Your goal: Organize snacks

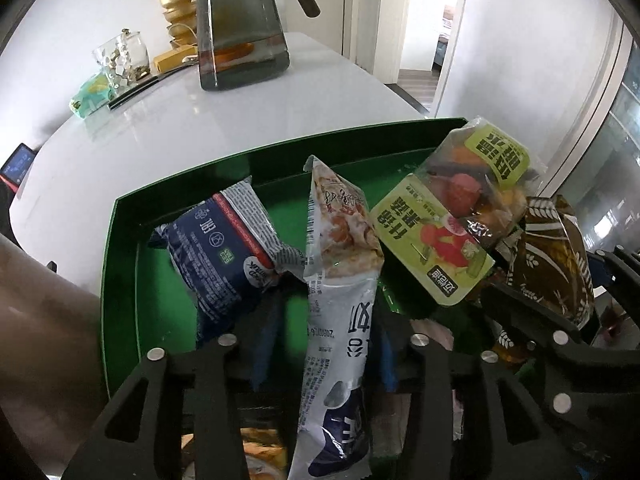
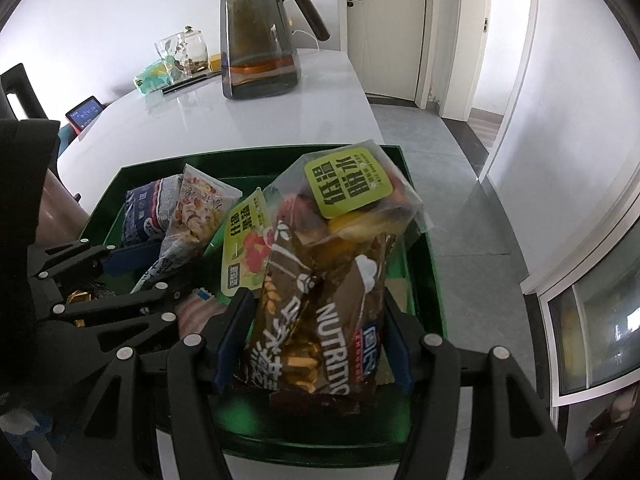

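Note:
A green tray [image 1: 120, 248] [image 2: 424, 264] on the white table holds several snack packs. My left gripper [image 1: 326, 344] has its jaws apart around a long white and blue snack bag [image 1: 340, 320], which stands between them; I cannot tell if they press it. A navy packet [image 1: 224, 252] lies to its left, a clear dried-fruit bag with lime labels [image 1: 452, 220] to its right. My right gripper [image 2: 316, 340] has its jaws on either side of a brown cereal bag [image 2: 320, 320] that stands upright in the tray. The fruit bag [image 2: 352, 196] leans behind it.
A smoked-glass tea pitcher [image 1: 240, 32] [image 2: 260, 48] stands at the back of the table [image 1: 240, 120], with a glass jar [image 1: 122, 60], gold bowls [image 1: 178, 12] and a teal packet [image 1: 90, 94] nearby. A small screen [image 2: 84, 114] sits at the left edge. The floor drops off right of the tray.

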`<state>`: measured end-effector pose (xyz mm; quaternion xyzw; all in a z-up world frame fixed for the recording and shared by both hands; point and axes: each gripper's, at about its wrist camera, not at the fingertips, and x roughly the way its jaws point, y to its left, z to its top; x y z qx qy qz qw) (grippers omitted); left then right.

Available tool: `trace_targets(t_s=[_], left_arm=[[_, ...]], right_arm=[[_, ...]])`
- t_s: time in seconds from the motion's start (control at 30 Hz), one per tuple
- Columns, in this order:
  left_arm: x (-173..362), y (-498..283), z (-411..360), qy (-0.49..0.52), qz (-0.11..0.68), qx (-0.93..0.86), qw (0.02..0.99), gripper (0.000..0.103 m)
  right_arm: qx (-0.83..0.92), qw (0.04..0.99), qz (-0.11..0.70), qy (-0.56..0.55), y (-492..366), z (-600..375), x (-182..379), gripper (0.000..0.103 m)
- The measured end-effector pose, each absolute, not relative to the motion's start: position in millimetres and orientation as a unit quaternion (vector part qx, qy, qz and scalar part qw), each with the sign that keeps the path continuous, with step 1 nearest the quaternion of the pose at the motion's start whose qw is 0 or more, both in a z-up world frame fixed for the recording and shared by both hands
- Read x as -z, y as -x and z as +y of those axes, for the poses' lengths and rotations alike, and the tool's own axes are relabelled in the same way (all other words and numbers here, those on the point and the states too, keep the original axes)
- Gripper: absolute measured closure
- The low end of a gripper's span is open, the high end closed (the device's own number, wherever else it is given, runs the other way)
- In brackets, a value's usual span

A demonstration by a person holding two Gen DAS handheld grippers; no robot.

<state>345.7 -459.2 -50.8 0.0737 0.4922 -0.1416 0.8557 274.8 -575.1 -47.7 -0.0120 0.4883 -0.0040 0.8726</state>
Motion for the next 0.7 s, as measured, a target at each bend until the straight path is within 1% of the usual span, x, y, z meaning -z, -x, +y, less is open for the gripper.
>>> trace_targets(t_s=[0.03,0.13,0.2,0.23,0.4,0.43,0.47,0.7], left_arm=[[50.4,-345.2,-459.5,-0.075,0.492,0.141,0.856,0.063],[48.9,-342.8,-460.3,-0.079,0.488,0.141,0.858,0.059],[46.5,-340.5,-460.4,-0.083,0.482,0.138,0.861,0.053],[45.1,-338.9,-461.2,-0.086,0.479,0.137,0.863,0.052],[36.3,-333.1,-459.9,-0.092,0.465,0.131,0.871,0.043],[34.5,-331.6,-459.7,-0.094,0.46,0.129,0.874,0.042],[32.3,-330.4,-459.6,-0.095,0.456,0.128,0.876,0.042],[17.8,-320.5,-456.9,-0.096,0.439,0.126,0.884,0.041]], right_arm=[[0.004,0.873,0.488,0.012,-273.7,-576.0,47.1,0.03],[0.002,0.874,0.486,0.008,-270.6,-578.3,45.4,0.028],[0.001,0.875,0.484,0.008,-267.9,-579.4,43.7,0.027],[0.0,0.876,0.482,0.009,-266.2,-580.1,42.1,0.027],[-0.002,0.879,0.477,0.008,-261.5,-580.5,36.6,0.018],[-0.001,0.879,0.476,0.009,-260.4,-580.3,35.2,0.015],[-0.002,0.88,0.475,0.009,-259.5,-579.5,34.0,0.013],[-0.004,0.88,0.474,0.017,-254.1,-575.4,25.2,0.012]])
